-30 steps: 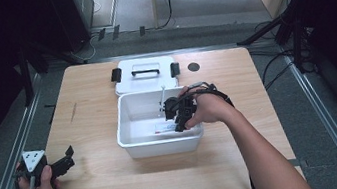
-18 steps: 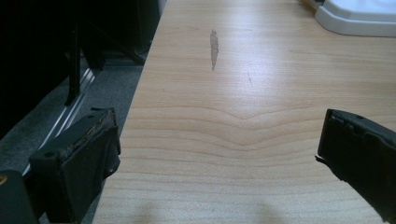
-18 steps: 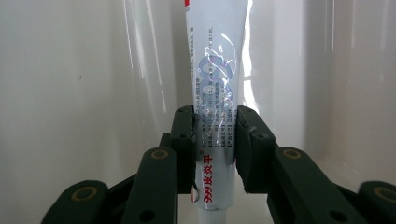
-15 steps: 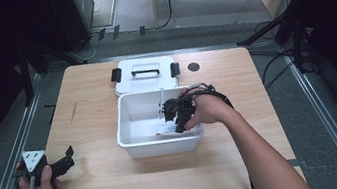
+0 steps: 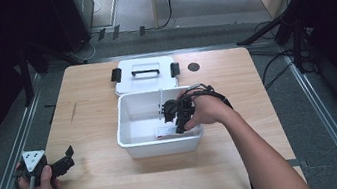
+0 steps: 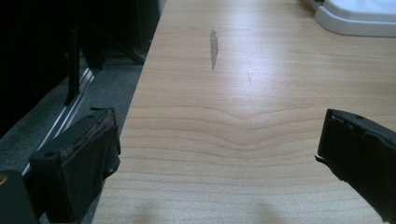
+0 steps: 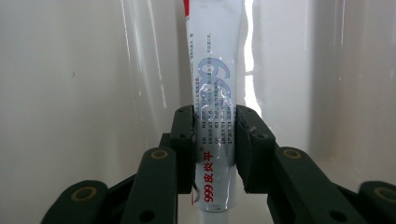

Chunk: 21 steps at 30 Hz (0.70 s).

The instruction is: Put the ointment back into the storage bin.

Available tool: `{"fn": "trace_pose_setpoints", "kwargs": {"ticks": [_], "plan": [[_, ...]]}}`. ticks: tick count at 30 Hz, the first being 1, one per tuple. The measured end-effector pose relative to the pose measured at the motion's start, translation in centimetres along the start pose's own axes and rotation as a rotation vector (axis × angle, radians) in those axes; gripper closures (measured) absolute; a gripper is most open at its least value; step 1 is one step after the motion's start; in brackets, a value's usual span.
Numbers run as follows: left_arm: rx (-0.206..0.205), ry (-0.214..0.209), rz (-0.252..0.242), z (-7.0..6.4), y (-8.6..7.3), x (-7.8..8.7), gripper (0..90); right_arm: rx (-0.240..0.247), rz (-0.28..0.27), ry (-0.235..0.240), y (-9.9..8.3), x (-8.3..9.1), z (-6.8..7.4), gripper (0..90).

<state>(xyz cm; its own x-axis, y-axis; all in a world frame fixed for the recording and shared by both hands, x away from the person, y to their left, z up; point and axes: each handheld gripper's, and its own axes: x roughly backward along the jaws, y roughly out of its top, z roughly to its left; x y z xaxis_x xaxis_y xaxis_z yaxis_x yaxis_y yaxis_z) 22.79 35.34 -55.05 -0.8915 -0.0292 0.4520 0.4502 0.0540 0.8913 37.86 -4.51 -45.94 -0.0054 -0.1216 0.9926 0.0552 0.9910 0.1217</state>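
A white plastic bin point(image 5: 131, 143) stands in the middle of the wooden table. My right gripper point(image 5: 177, 127) reaches down inside it near the front right wall. In the right gripper view my right gripper point(image 7: 215, 140) is shut on a white ointment tube point(image 7: 212, 84) with blue and red print, both pads pressing its sides, the tube lying against the bin's white inner surface. The tube point(image 5: 164, 131) shows as a pale strip in the bin. My left gripper point(image 5: 65, 163) rests at the table's front left, open; its jaws stand wide apart over bare wood in the left gripper view point(image 6: 215, 158).
The bin's white lid point(image 5: 145, 73) with black latches and a handle lies flat behind the bin. A small dark round hole point(image 5: 193, 66) sits in the table to the lid's right. The table's left edge point(image 6: 135, 93) drops to a metal rail and dark floor.
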Motion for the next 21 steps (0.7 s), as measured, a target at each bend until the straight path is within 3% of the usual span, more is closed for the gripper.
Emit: {"fn": "trace_pose_setpoints", "kwargs": {"ticks": [21], "plan": [[-0.003, -0.001, 0.000, 0.00, 0.00, -0.01, 0.0, -0.010, -0.019, 0.006, 0.04, 0.31, 0.03, 71.4]]}}
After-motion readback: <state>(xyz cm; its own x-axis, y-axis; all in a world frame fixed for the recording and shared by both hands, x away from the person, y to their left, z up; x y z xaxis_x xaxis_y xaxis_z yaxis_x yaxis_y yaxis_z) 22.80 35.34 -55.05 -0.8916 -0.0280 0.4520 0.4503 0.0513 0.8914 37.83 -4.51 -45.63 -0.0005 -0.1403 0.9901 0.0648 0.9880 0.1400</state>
